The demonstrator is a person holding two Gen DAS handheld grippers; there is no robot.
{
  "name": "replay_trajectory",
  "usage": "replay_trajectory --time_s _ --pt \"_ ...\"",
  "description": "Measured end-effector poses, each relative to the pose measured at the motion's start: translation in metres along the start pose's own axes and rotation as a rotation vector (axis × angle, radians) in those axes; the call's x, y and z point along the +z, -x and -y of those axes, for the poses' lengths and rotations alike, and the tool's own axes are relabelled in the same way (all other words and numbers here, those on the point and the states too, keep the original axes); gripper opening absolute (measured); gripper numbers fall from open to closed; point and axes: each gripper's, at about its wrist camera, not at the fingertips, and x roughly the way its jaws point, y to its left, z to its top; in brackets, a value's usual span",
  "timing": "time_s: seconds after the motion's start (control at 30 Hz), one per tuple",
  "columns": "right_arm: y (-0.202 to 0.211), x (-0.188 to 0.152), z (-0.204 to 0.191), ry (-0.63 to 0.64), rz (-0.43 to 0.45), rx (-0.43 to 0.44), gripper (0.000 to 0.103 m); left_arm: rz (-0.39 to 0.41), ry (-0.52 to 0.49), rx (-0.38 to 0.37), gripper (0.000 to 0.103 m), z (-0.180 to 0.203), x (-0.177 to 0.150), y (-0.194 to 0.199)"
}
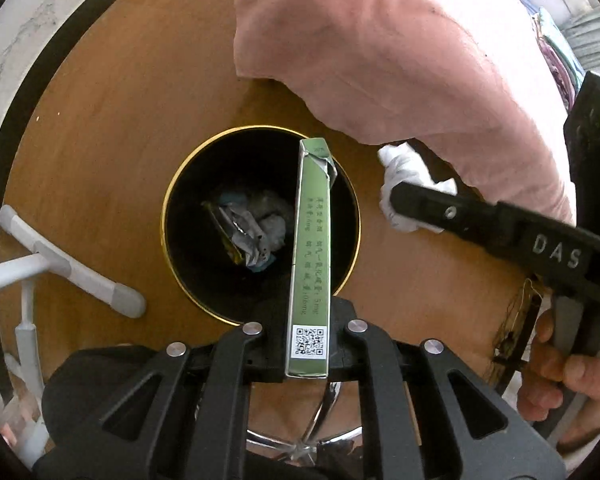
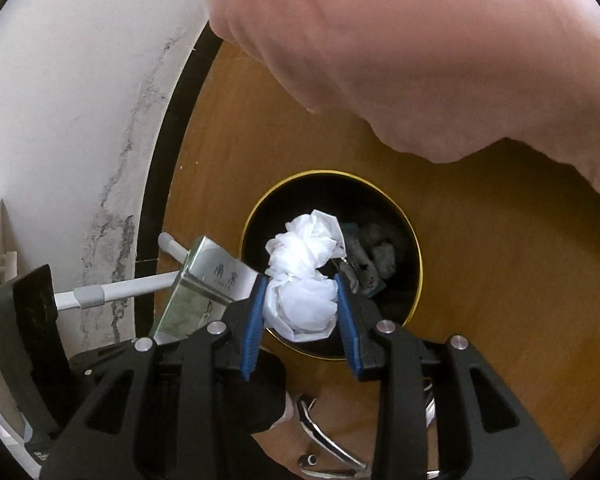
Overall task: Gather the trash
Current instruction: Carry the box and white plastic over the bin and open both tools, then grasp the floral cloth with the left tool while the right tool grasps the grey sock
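Trash is already lying in the bin (image 1: 188, 184) at frame centre. We are holding a green box (image 1: 310, 248) clamped in the left tool (image 1: 306, 344) and a white wad (image 2: 302, 276) pinched in the right tool (image 2: 300, 304), both over the bin, not yet dropped.

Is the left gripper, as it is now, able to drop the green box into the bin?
Probably yes. The left gripper holds the green box right above the open bin, and nothing lies between them.
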Motion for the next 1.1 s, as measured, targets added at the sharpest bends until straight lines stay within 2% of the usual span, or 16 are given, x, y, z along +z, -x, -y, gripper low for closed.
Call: replay_trajectory --time_s 0.13,0.17,0.2,0.23,0.27,0.4,0.47,0.5,0.6,0.7,0.8,0.9,1.0,1.1 --pt "0.002 -0.001 -0.004 -0.020 -0.006 0.041 0.034 0.010 0.003 0.002 0.011 0.007 0.003 -0.002" --pt "0.001 0.000 0.003 -0.026 -0.006 0.051 0.041 0.008 0.006 0.002 0.022 0.005 -0.005 0.000" --pt "0.002 0.001 0.003 -0.026 0.001 0.053 0.064 0.009 0.008 0.002 0.059 0.007 -0.005 0.000" --pt "0.009 0.004 0.002 -0.022 0.014 0.049 0.078 0.021 0.010 0.015 0.083 0.008 -0.006 0.002" --pt "0.016 0.004 0.001 -0.023 0.041 0.026 0.091 0.054 0.009 0.038 0.097 0.009 -0.007 0.006" --pt "0.035 0.009 0.004 -0.052 0.096 -0.010 0.091 0.085 0.001 0.028 0.097 0.015 -0.009 0.017" --pt "0.054 0.012 0.003 -0.065 0.152 -0.069 0.091 0.166 -0.038 0.045 0.097 0.025 -0.014 0.039" --pt "0.074 0.012 -0.001 -0.062 0.226 -0.104 0.091 0.220 -0.061 0.052 0.097 0.033 -0.017 0.052" --pt "0.131 0.003 -0.020 -0.011 0.463 -0.230 0.096 0.464 -0.185 0.040 0.097 0.072 -0.042 0.136" --pt "0.178 -0.015 -0.050 0.088 0.667 -0.289 0.096 0.667 -0.264 0.032 0.097 0.088 -0.079 0.215" --pt "0.202 -0.037 -0.088 0.218 0.785 -0.316 0.096 0.837 -0.268 0.130 0.097 0.074 -0.129 0.288" --pt "0.211 -0.057 -0.124 0.332 0.846 -0.297 0.096 0.965 -0.146 0.251 0.097 0.020 -0.189 0.350" --pt "0.212 -0.077 -0.161 0.422 0.873 -0.301 0.096 1.012 0.021 0.364 0.097 -0.042 -0.247 0.387" --pt "0.206 -0.096 -0.205 0.492 0.873 -0.273 0.096 1.024 0.276 0.547 0.097 -0.128 -0.330 0.416"
